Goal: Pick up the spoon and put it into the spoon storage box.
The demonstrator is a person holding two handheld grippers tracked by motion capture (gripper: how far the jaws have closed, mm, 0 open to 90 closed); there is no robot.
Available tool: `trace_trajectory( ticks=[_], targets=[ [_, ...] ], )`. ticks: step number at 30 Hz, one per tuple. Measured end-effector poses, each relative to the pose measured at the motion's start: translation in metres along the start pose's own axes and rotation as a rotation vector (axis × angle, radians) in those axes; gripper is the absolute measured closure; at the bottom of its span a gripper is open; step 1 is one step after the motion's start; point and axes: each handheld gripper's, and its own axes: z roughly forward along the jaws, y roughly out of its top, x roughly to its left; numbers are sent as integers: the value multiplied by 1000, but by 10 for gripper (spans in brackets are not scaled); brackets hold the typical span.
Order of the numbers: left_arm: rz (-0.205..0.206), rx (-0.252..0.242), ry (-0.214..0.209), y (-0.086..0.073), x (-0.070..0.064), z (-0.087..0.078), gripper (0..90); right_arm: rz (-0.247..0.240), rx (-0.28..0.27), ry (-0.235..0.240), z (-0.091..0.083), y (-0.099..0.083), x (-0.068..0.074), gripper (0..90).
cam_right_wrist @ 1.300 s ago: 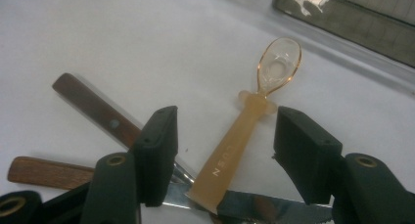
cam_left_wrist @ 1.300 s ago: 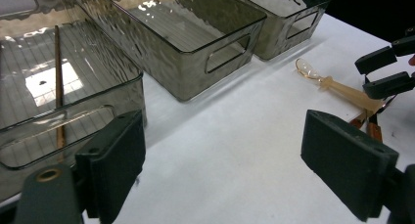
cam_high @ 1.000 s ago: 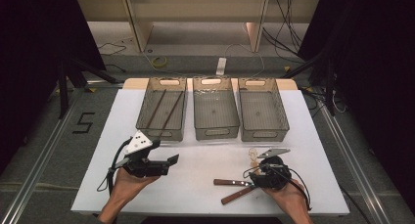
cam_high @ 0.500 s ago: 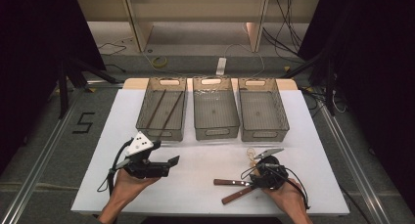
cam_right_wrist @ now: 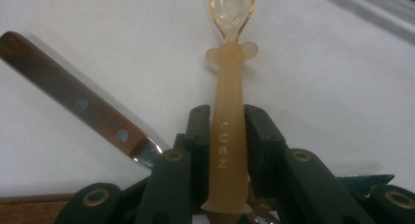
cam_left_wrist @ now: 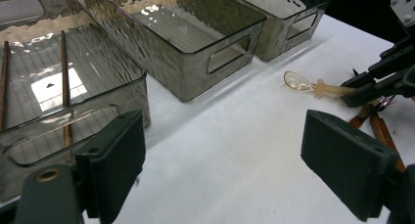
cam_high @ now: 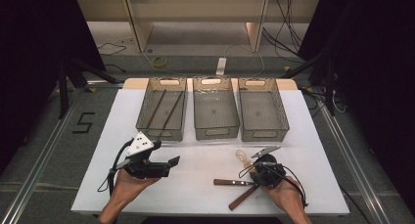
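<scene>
A white table seen from above, with three clear bins along its far side; the left bin holds two brown sticks, the middle bin and right bin hold nothing visible; the right gripper, near the table's front right, has its jaws pinched on the pale handle of a small spoon, whose clear bowl lies on the table, pointing toward the bins; a wooden-handled knife lies just beside it; the left gripper, at front left, hovers with jaws spread wide apart, holding nothing
</scene>
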Motion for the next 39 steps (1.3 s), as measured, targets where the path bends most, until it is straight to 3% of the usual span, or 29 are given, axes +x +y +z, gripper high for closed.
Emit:
trace_trajectory(
  ticks=[21, 29, 39],
  targets=[
    [-28, -46, 6, 0, 3, -4, 162, -28, -139, 62, -30, 18, -1, 753],
    [-35, -74, -5, -1, 4, -7, 162, -33, -196, 67, -38, 37, -4, 753],
    [-49, -91, 4, -2, 8, -12, 159, -17, -258, 61, -40, 74, -12, 753]
  ],
)
